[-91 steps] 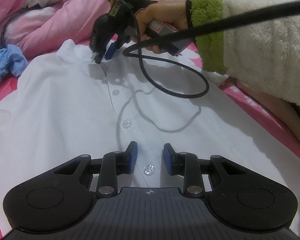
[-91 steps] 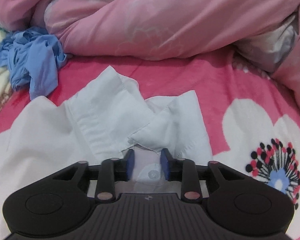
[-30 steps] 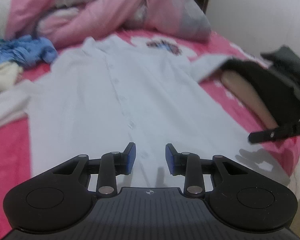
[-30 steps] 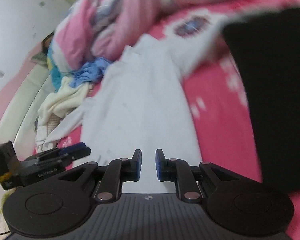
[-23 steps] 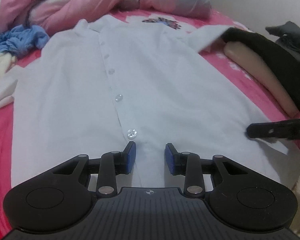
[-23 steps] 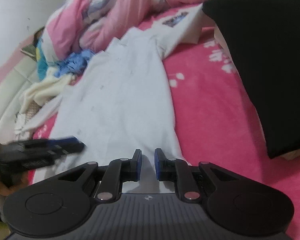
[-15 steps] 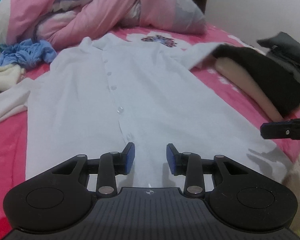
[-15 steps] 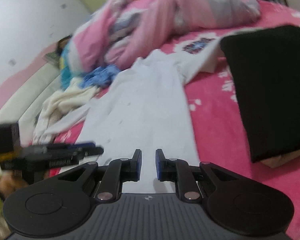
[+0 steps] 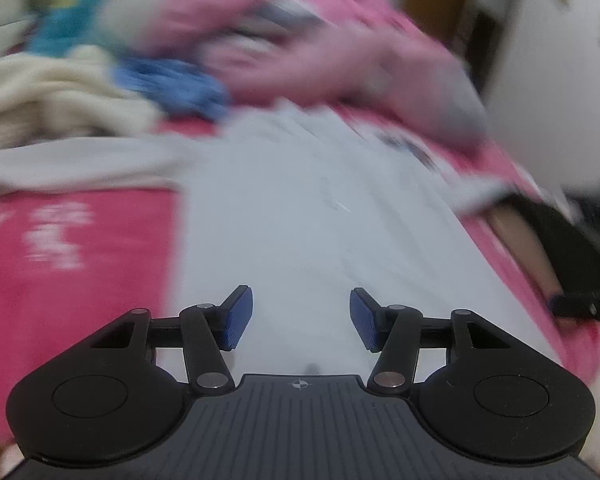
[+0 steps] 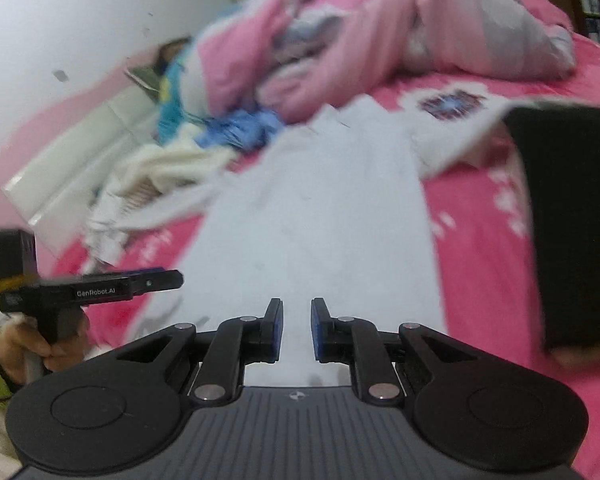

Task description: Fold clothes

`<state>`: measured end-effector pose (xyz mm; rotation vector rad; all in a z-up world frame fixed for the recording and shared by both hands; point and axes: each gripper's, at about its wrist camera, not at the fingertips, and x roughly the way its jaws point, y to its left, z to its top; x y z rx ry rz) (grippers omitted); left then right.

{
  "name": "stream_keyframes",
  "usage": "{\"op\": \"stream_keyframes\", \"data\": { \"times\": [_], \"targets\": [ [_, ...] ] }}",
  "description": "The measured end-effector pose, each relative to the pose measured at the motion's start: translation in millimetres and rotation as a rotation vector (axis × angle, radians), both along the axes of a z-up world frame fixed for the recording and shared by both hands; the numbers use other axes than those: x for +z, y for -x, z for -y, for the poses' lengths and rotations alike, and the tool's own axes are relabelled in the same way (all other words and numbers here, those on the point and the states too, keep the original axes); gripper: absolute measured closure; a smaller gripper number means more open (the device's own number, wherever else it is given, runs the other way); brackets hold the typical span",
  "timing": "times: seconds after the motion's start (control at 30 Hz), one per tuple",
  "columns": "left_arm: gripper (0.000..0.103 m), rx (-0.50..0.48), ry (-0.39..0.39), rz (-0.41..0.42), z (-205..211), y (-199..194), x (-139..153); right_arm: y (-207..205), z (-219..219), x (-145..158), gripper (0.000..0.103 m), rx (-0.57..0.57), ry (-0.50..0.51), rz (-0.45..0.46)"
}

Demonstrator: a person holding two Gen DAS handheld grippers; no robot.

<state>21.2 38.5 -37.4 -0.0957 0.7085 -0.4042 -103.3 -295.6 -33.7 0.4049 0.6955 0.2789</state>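
Both our grippers hover with nothing between the pads.

Our left gripper (image 9: 301, 323) has just been opening, and its blue pads (image 9: 238, 317) now stand well apart with only air in the gap. Our right gripper (image 10: 296, 329) keeps a narrow gap between its pads (image 10: 277, 330), gripping nothing. In the right wrist view our left hand (image 10: 40, 340) wraps the handle of its gripper at the lower left, a green cuff at the wrist. Both views are blurred.

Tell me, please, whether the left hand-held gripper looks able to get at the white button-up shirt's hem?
Probably yes: the left hand-held gripper is open above the white button-up shirt, nothing lying between.
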Motion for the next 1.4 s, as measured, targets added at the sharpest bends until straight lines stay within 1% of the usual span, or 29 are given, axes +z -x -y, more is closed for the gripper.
{"op": "stream_keyframes", "data": {
  "times": [0.1, 0.23, 0.3, 0.4, 0.53, 0.6, 0.67, 0.73, 0.87, 0.97, 1.03, 1.17, 1.23, 1.27, 1.3, 1.37, 1.4],
  "targets": [
    [0.049, 0.154, 0.032, 0.028, -53, -5, 11, -30, -23, 10, 0.087, 0.049, -0.005, 0.004],
    [0.049, 0.361, -0.016, 0.04, -119, -19, 15, -71, -62, 13, 0.087, 0.128, -0.04, -0.009],
    [0.049, 0.443, -0.034, 0.045, -148, -25, 15, -91, -83, 13, 0.087, 0.17, -0.06, -0.02],
    [0.049, 0.511, -0.08, 0.061, -178, -39, 14, -121, -113, 7, 0.087, 0.227, -0.071, -0.05],
    [0.049, 0.559, -0.119, 0.066, -205, -66, 6, -160, -152, -2, 0.087, 0.296, -0.072, -0.093],
    [0.049, 0.565, -0.135, 0.069, -212, -80, 1, -183, -179, -3, 0.087, 0.346, -0.03, -0.081],
    [0.049, 0.55, -0.17, 0.092, -217, -94, -3, -201, -210, -1, 0.087, 0.398, 0.042, -0.043],
    [0.049, 0.521, -0.247, 0.134, -220, -107, -7, -219, -241, 2, 0.085, 0.453, 0.119, -0.001],
    [0.049, 0.455, -0.433, 0.195, -222, -133, -19, -247, -301, -3, 0.082, 0.55, 0.27, 0.093],
    [0.049, 0.409, -0.513, 0.182, -231, -153, -31, -262, -331, -12, 0.082, 0.593, 0.353, 0.136],
    [0.049, 0.375, -0.517, 0.158, -238, -164, -38, -269, -340, -17, 0.082, 0.605, 0.36, 0.132],
    [0.051, 0.333, -0.468, 0.121, -250, -181, -46, -272, -340, -24, 0.082, 0.612, 0.33, 0.108],
    [0.059, 0.32, -0.444, 0.112, -253, -188, -47, -272, -335, -28, 0.082, 0.599, 0.322, 0.089],
    [0.067, 0.316, -0.435, 0.107, -254, -190, -47, -272, -332, -29, 0.082, 0.59, 0.315, 0.077],
    [0.071, 0.314, -0.431, 0.1, -254, -192, -47, -272, -327, -30, 0.082, 0.578, 0.306, 0.064],
    [0.097, 0.312, -0.428, 0.09, -255, -194, -45, -273, -315, -30, 0.082, 0.547, 0.293, 0.046],
    [0.098, 0.315, -0.424, 0.091, -255, -194, -42, -274, -309, -29, 0.082, 0.529, 0.287, 0.041]
  ]
}}
